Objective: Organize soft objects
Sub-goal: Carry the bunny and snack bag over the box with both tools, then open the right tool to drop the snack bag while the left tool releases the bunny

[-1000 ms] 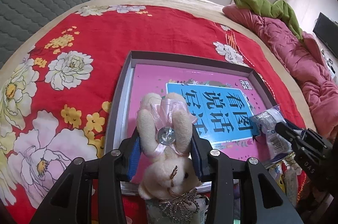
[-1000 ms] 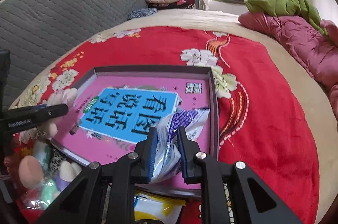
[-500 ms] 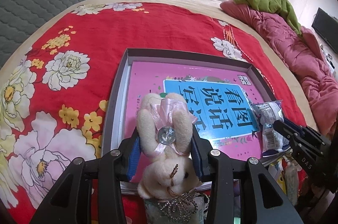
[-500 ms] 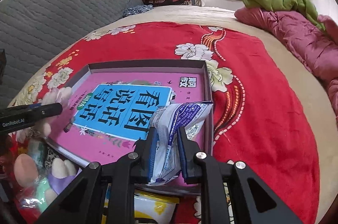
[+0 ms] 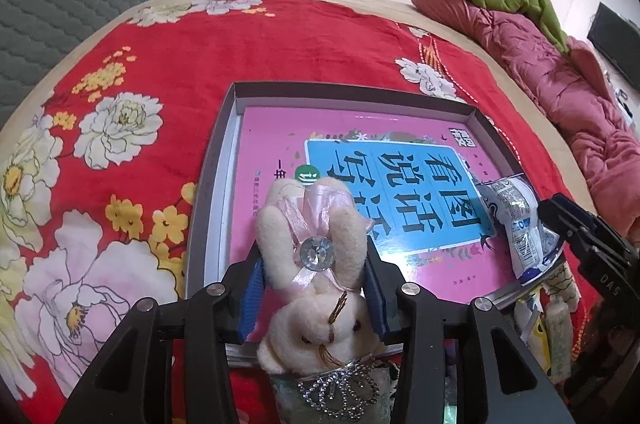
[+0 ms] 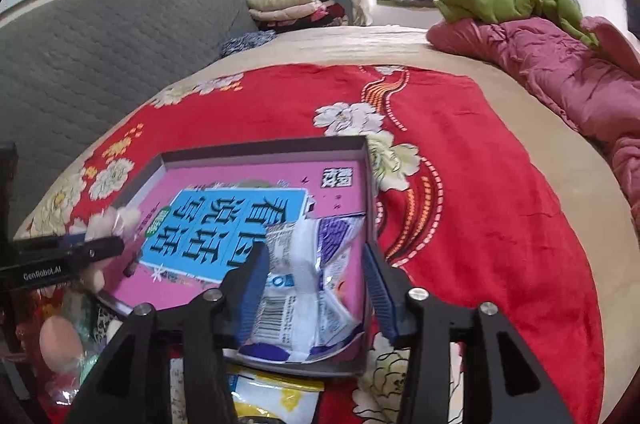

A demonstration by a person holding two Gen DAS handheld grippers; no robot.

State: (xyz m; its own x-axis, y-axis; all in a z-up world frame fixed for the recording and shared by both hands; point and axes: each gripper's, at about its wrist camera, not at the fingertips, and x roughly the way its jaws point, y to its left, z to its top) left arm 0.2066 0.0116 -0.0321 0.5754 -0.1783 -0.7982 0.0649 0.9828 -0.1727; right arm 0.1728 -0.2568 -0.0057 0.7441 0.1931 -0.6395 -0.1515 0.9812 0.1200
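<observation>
On the bed's red floral blanket (image 5: 248, 40), a shallow grey box (image 5: 218, 160) holds a pink book (image 6: 256, 180).

Left gripper (image 5: 314, 278): angled down over the box's near-left corner, fingers (image 5: 251, 294) pressed on a plush rabbit (image 5: 316, 264), not yet set down.

Right gripper (image 6: 316, 284): angled down at the near-right corner, jaws just opened; wrapped packet (image 6: 304, 284) lies loose between them in the box.

Step, as judged: placing. Next: back the right away, lower and release the rabbit.
</observation>
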